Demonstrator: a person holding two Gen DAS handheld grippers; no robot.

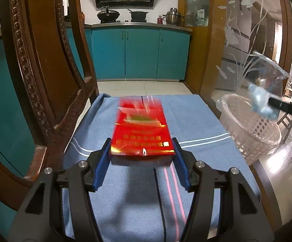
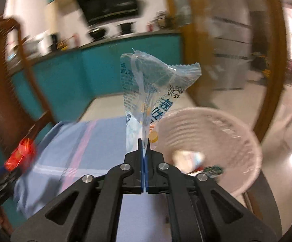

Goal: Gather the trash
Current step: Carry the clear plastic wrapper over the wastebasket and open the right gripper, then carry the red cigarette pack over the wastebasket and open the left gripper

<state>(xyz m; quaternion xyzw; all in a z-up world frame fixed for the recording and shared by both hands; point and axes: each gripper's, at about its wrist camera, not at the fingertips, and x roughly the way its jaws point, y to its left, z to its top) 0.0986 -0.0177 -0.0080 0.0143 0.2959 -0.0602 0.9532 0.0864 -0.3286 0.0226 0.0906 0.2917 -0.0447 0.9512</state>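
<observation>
While the left gripper clamps the near end of a red cigarette pack between its blue pads, the pack juts forward above the blue striped cloth, with bare cloth beyond its far edge and a carved wooden chair close on the left. Pinched flat between the right gripper fingers, a clear plastic wrapper stands up past the tips, just left of the white lattice wastebasket, whose rim lies open beside them
</observation>
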